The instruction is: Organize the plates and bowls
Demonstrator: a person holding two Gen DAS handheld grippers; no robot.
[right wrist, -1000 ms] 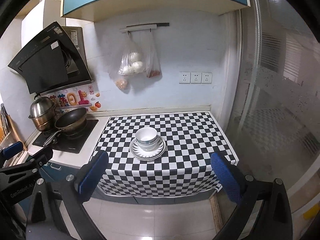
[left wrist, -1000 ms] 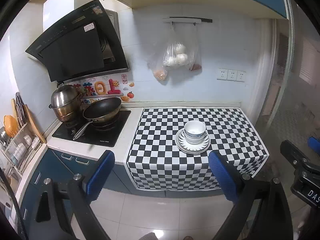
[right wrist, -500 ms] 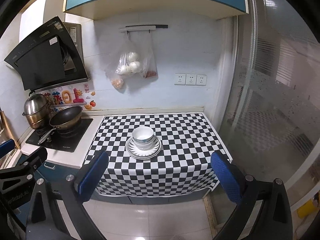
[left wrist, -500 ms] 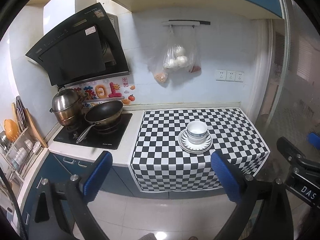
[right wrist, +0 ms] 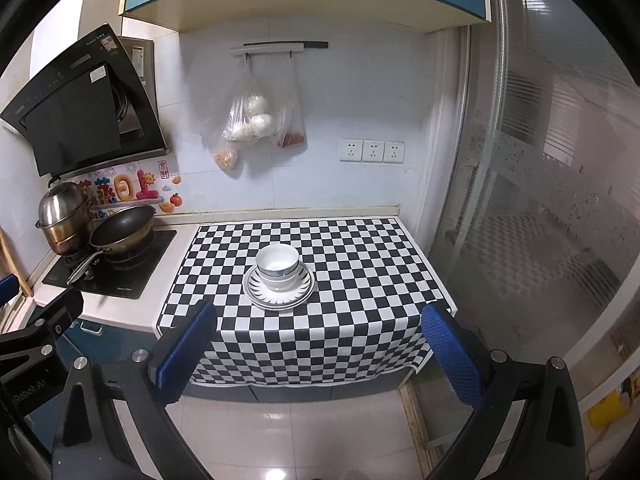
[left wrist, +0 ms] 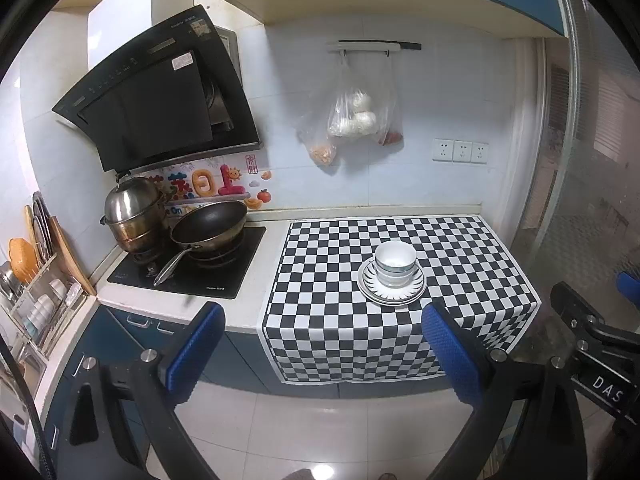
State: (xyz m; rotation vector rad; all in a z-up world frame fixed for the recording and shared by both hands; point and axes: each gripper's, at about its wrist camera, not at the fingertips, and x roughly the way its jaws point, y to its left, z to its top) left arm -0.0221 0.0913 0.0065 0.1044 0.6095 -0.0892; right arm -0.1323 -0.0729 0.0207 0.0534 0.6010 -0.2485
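Where checkered cloth [right wrist: 344, 248] drapes the counter [left wrist: 256, 312], stacked bowls [right wrist: 277, 265] on plates [right wrist: 260, 292], both hand-held grippers spread wide.

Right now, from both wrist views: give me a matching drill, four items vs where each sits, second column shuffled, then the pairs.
Column one:
1. bowls
2. frying pan
3. plastic bags
4. left gripper

Column two:
A. hanging from the wall rail
B. open, off the counter's front edge, above the floor
C. stacked on the plates on the checkered cloth
D. on the black cooktop, beside the steel pot

Pairs: 1-C, 2-D, 3-A, 4-B
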